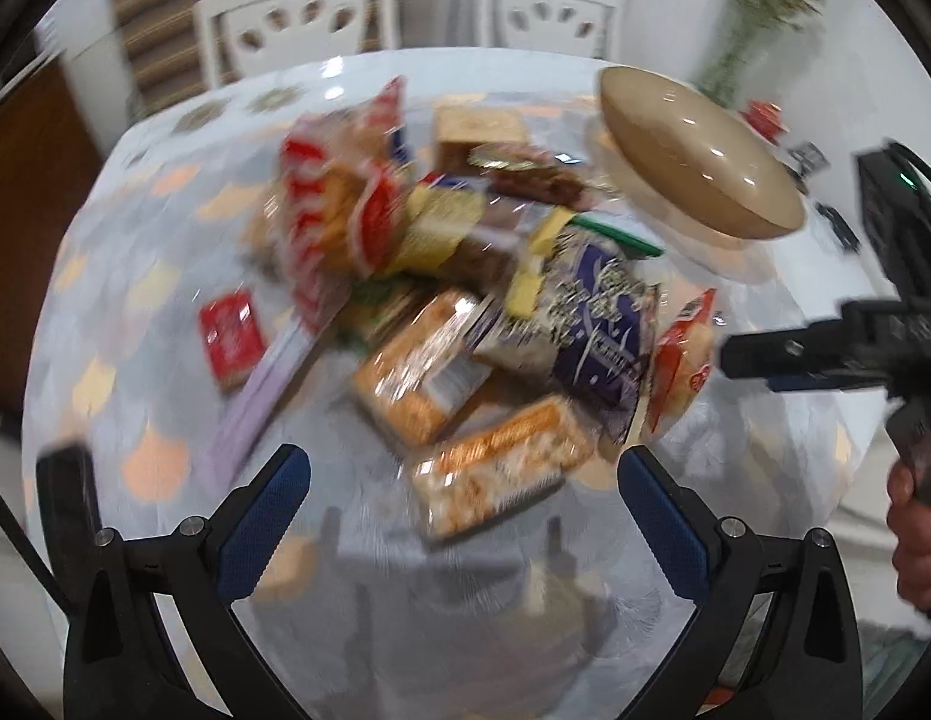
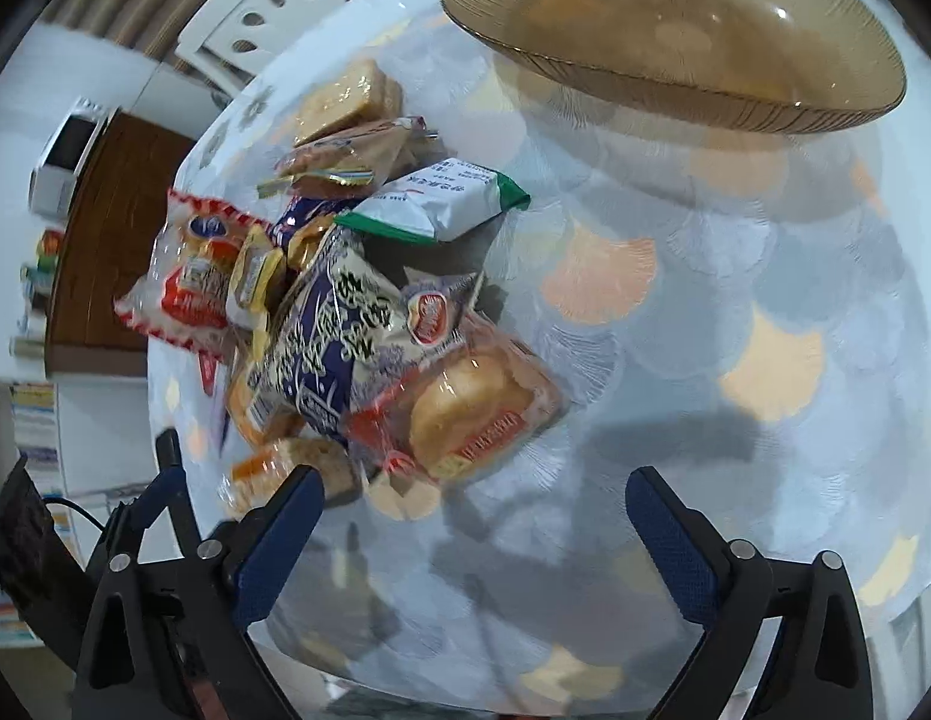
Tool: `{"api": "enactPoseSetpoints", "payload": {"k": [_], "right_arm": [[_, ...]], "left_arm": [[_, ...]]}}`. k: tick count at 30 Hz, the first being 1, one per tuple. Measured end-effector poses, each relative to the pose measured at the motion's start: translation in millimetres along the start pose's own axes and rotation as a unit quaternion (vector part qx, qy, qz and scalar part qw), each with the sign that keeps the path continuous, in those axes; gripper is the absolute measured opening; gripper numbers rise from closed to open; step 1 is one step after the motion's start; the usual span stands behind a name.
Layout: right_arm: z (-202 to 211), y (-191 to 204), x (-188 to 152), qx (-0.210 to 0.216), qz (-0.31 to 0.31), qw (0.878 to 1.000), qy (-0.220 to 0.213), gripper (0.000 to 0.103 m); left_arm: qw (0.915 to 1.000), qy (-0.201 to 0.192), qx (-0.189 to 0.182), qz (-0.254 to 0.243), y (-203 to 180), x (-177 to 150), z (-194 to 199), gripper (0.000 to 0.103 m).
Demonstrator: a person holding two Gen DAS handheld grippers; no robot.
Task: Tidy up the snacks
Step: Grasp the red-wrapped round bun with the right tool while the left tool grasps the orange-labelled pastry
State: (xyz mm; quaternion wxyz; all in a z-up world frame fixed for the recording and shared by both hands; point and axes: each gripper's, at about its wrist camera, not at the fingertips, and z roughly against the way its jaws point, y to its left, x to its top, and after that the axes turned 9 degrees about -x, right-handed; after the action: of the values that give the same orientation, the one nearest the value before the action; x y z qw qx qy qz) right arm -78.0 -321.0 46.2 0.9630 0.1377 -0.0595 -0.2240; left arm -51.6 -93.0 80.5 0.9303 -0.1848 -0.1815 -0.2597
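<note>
A pile of wrapped snacks [image 1: 465, 276] lies on the round table [image 1: 135, 300], also seen in the right wrist view [image 2: 357, 312]. It holds a purple-white packet [image 1: 591, 312] [image 2: 339, 330], orange cracker packs [image 1: 501, 468], a red bread bag [image 1: 339, 216] and a bun in red wrap [image 2: 471, 414]. A brown glass bowl [image 1: 699, 162] [image 2: 675, 42] stands beyond the pile, empty. My left gripper [image 1: 465, 480] is open just above the nearest cracker pack. My right gripper [image 2: 474, 498] is open and empty beside the bun; it also shows in the left wrist view [image 1: 735, 354].
A small red packet [image 1: 231, 339] lies apart at the pile's left. Two white chairs [image 1: 297, 18] stand behind the table. A plant [image 1: 759, 6] is at the back right. A dark wooden cabinet [image 2: 105, 228] and white appliance [image 2: 63, 162] stand beyond the table's left edge.
</note>
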Motion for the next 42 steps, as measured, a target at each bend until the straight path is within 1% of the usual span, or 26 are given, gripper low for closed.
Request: {"api": "enactPoseSetpoints", "payload": {"k": [3,4,5,7,10,11,12,13,14,16,17,18,19,22,24,26,28,29,32,34,35,37,38,39,40,42], "right_arm": [[-8.3,1.6,6.2,0.008,-0.022,1.0,0.009,0.095],[-12.4,1.3,8.3,0.011,-0.035,0.999,0.013,0.089],[-15.7,0.8,9.6,0.015,-0.043,0.999,0.017,0.086],[-22.6,-1.0,10.7,0.026,-0.064,0.997,0.02,0.084],[-30.5,-1.7,10.3,0.027,-0.082,0.996,0.018,0.084],[-33.9,-2.1,10.0,0.029,-0.088,0.995,0.019,0.082],[-36.6,-2.8,9.8,0.032,-0.094,0.995,0.02,0.079],[-39.0,-3.1,9.4,0.03,-0.096,0.995,0.019,0.077],[-40.7,-3.0,8.4,0.032,-0.099,0.994,0.015,0.077],[-40.7,-2.5,7.6,0.029,-0.103,0.994,0.006,0.074],[-39.8,-2.8,7.3,0.025,-0.103,0.994,0.001,0.069],[-38.1,-2.3,6.7,0.017,-0.101,0.995,-0.006,0.06],[-36.5,-3.4,7.1,0.008,-0.1,0.995,-0.01,0.056],[-33.2,-6.6,6.0,0.001,-0.098,0.995,-0.017,0.053],[-30.8,-7.2,4.0,-0.004,-0.099,0.995,-0.016,0.052],[-27.0,-10.7,0.7,-0.016,-0.093,0.995,-0.015,0.052],[-24.8,-11.7,-2.2,-0.045,-0.084,0.995,-0.017,0.052],[-25.3,-12.1,-2.2,-0.061,-0.082,0.995,-0.016,0.052],[-27.6,-10.4,2.0,-0.063,-0.078,0.995,-0.017,0.052],[-29.1,-5.5,4.4,-0.075,-0.06,0.995,-0.025,0.053],[-31.6,-2.8,5.0,-0.085,-0.049,0.995,-0.028,0.054],[-35.2,-0.6,5.8,-0.09,-0.044,0.995,-0.026,0.055],[-34.7,-0.5,5.9,-0.09,-0.042,0.995,-0.027,0.055],[-34.2,-1.3,6.1,-0.088,-0.04,0.995,-0.029,0.054],[-33.7,-2.5,5.3,-0.084,-0.039,0.995,-0.03,0.053],[-27.8,-6.5,2.6,-0.083,-0.037,0.995,-0.037,0.051]], "left_arm": [[0.9985,0.021,-0.03,-0.041,-1.2,7.2,-12.9,0.102],[0.9976,0.031,-0.038,-0.049,-2.1,8.4,-16.3,0.101],[0.9967,0.038,-0.047,-0.054,-1.9,7.9,-16.4,0.101],[0.993,0.051,-0.076,-0.075,-2.4,8.6,-18.1,0.101],[0.9893,0.065,-0.08,-0.104,-4.0,8.1,-25.6,0.1],[0.988,0.073,-0.078,-0.111,-2.8,7.6,-31.8,0.097],[0.9868,0.083,-0.079,-0.115,-1.6,7.2,-37.3,0.087],[0.9858,0.089,-0.079,-0.118,-2.7,4.9,-41.7,0.081],[0.9856,0.082,-0.068,-0.131,-3.7,3.8,-43.4,0.081],[0.9834,0.079,-0.06,-0.152,-6.6,2.4,-43.8,0.076],[0.9821,0.078,-0.057,-0.161,-8.2,1.3,-43.7,0.074],[0.9813,0.077,-0.056,-0.167,-9.0,0.4,-43.1,0.069],[0.9804,0.077,-0.055,-0.173,-9.1,0.0,-42.8,0.065],[0.979,0.083,-0.07,-0.172,-10.9,-4.1,-39.7,0.055],[0.9772,0.097,-0.09,-0.166,-12.7,-6.2,-40.7,0.05],[0.9758,0.097,-0.107,-0.164,-15.4,-8.5,-37.3,0.048],[0.9746,0.1,-0.117,-0.163,-20.0,-10.5,-37.7,0.048],[0.9752,0.099,-0.112,-0.163,-21.5,-11.2,-40.3,0.049],[0.9786,0.1,-0.091,-0.155,-21.7,-9.8,-52.7,0.048],[0.9795,0.104,-0.085,-0.15,-19.1,-9.0,-57.2,0.048],[0.98,0.106,-0.075,-0.151,-20.0,-9.9,-63.4,0.048],[0.9794,0.106,-0.055,-0.163,-24.1,-12.6,-68.6,0.043],[0.9798,0.098,-0.048,-0.167,-26.2,-13.4,-67.1,0.041],[0.9806,0.095,-0.053,-0.163,-25.5,-13.3,-65.0,0.039],[0.9817,0.094,-0.068,-0.151,-23.1,-12.6,-62.2,0.038],[0.9831,0.093,-0.113,-0.11,-14.6,-10.0,-53.2,0.037]]}}
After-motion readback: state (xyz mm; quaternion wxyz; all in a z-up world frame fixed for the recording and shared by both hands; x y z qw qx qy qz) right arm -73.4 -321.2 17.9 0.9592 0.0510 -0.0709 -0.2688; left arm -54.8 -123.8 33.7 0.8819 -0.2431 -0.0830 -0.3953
